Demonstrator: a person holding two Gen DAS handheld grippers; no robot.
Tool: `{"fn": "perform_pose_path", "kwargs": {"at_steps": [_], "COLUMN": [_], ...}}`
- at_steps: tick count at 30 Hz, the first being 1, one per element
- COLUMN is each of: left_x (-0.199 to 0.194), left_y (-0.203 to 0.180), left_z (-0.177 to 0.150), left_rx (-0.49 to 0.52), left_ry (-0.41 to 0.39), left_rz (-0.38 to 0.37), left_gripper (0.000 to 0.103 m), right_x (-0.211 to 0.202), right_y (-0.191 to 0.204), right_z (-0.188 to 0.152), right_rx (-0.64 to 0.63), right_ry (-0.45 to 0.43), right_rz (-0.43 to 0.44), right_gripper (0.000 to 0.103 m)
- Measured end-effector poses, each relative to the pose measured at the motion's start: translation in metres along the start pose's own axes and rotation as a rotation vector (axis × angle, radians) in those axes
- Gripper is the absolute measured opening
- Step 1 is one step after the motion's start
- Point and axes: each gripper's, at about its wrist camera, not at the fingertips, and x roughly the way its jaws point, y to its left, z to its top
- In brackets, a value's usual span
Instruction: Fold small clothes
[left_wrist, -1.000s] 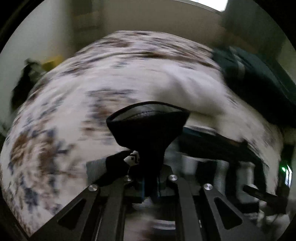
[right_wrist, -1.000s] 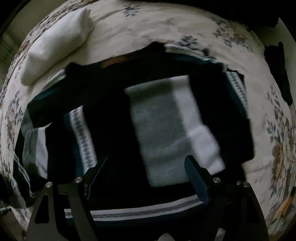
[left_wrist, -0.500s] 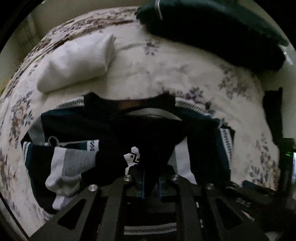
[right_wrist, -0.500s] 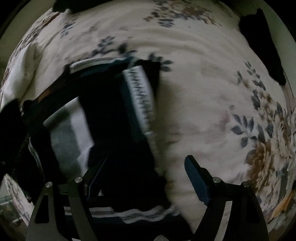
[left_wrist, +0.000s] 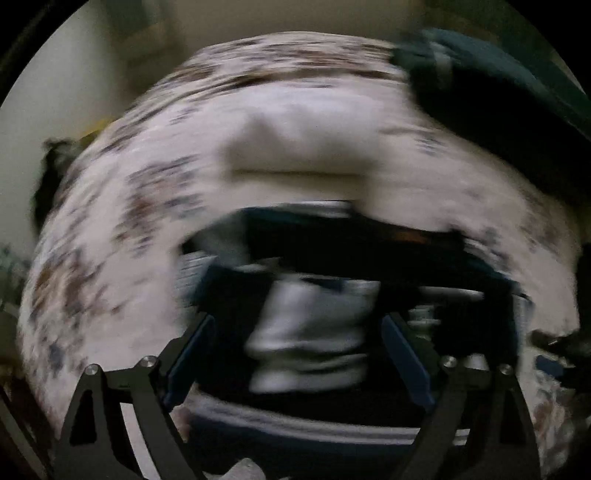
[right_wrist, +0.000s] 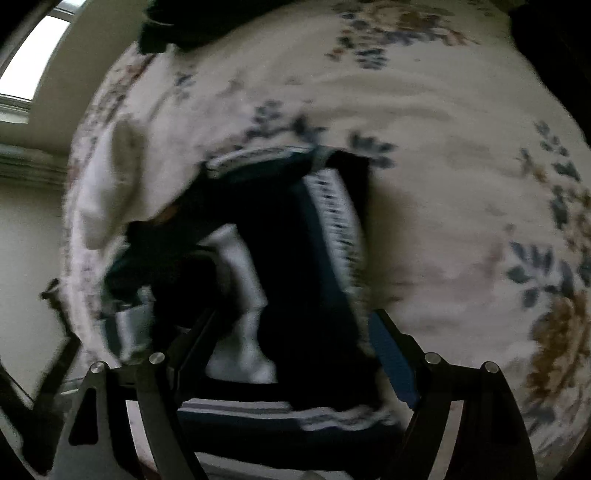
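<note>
I am in a bedroom at home. Under my fingers spreads a bed (right_wrist: 443, 110) with a cream cover printed in blue and brown flowers, soft and creased. Clothes lie about on it: a dark sweater (right_wrist: 280, 266) with patterned white bands, a folded white garment (left_wrist: 295, 144), and a dark heap (left_wrist: 498, 110) at the far edge. Beyond the bed stand plain pale walls (left_wrist: 55, 92), and a bright window (right_wrist: 33, 55) with a moulded sill shows in the right view's upper left corner.
</note>
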Motion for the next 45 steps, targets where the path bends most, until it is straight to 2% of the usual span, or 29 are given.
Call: {"fn": "perform_pose_path", "kwargs": {"at_steps": [2,5,8,10,12,13,14,17,20,24,25,27,30,31,32,33,34,36,38,41,45], "left_x": [0.005,0.018,0.034,0.041,0.047,0.049,0.05,0.053,0.059,0.085,0.091,0.101,0.108,0.109,0.112,0.114,0.118,0.124,0.129,0.135,0.145], "left_y": [0.037,0.086,0.119,0.131,0.137,0.139,0.14,0.142,0.137,0.125,0.123,0.121,0.122,0.123,0.124,0.124,0.125,0.125,0.125,0.12,0.121], "left_z": [-0.005,-0.022,-0.037,-0.043,-0.047,-0.047,-0.046,-0.038,-0.027,-0.016,-0.015,-0.015,-0.021,-0.024,-0.028,-0.03,-0.033,-0.036,-0.041,-0.046,-0.056], "left_rx": [-0.061,-0.148,-0.201,-0.219,-0.226,-0.229,-0.231,-0.236,-0.229,-0.193,-0.185,-0.173,-0.179,-0.188,-0.203,-0.215,-0.236,-0.259,-0.279,-0.266,-0.291], "left_ry": [0.021,0.059,0.108,0.124,0.13,0.134,0.135,0.127,0.113,0.132,0.141,0.159,0.17,0.177,0.186,0.191,0.201,0.217,0.22,0.215,0.234], "left_rz": [0.076,0.165,0.22,0.237,0.242,0.241,0.238,0.22,0.199,0.186,0.184,0.183,0.165,0.16,0.149,0.142,0.132,0.121,0.111,0.121,0.113], "left_gripper": [0.092,0.092,0.092,0.092,0.092,0.092,0.092,0.092,0.092,0.092,0.092,0.092,0.092,0.092,0.092,0.092,0.092,0.092,0.092,0.092,0.092], "right_x": [0.009,0.035,0.069,0.092,0.103,0.106,0.104,0.067,0.024,0.014,0.018,0.019,0.001,-0.009,-0.017,-0.019,-0.012,0.017,0.054,0.113,0.172], "right_y": [0.014,0.03,0.047,0.062,0.074,0.087,0.094,0.105,0.087,0.052,0.044,0.033,0.053,0.066,0.085,0.101,0.128,0.176,0.222,0.285,0.343], "right_z": [0.003,0.015,0.02,0.021,0.016,0.012,0.009,0.003,0.009,0.017,0.018,0.019,0.018,0.018,0.017,0.016,0.014,0.012,0.01,0.006,0.001], "right_rx": [-0.013,-0.024,-0.052,-0.054,-0.074,-0.11,-0.135,-0.161,-0.097,-0.05,-0.049,-0.04,-0.119,-0.156,-0.199,-0.235,-0.291,-0.385,-0.462,-0.585,-0.655], "right_ry": [0.016,0.054,0.136,0.193,0.211,0.224,0.224,0.101,0.012,0.02,0.041,0.091,0.06,0.032,0.002,-0.004,0.025,0.13,0.214,0.308,0.439], "right_rz": [0.04,0.051,0.055,0.105,0.154,0.167,0.158,0.147,0.119,-0.028,-0.088,-0.119,-0.184,-0.19,-0.17,-0.132,-0.06,0.079,0.158,0.197,0.248], "right_gripper": [0.084,0.084,0.084,0.083,0.051,0.012,0.003,0.003,0.003,0.003,0.003,0.004,0.007,0.017,0.038,0.05,0.067,0.067,0.067,0.067,0.066]}}
